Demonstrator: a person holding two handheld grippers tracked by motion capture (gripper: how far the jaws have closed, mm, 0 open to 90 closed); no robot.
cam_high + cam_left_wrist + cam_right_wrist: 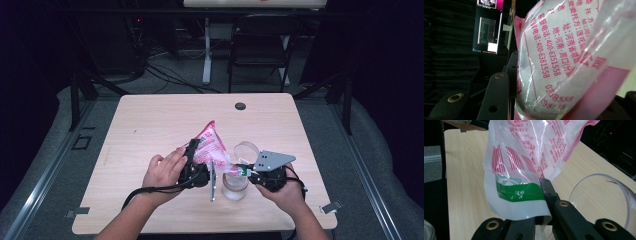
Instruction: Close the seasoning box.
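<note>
A pink-and-white printed plastic bag [209, 142] hangs over the wooden table [150, 130], held from both sides. My left gripper [196, 162] is shut on the bag's full body, which bulges between its jaws in the left gripper view [559, 75]. From the right, my right gripper [241, 171] is shut on the bag's lower corner, by the green band [519, 192]; one fingertip [545, 185] lies against the film. A clear round cup [235, 186] stands just below the bag between the two hands, and its rim [599, 192] curves beside the right jaw.
A black cable hole [240, 106] sits near the table's far edge. Beyond the table stand a dark folding chair [260, 45] and a white desk leg [206, 55] among floor cables. Bare tabletop stretches left of the hands and behind them.
</note>
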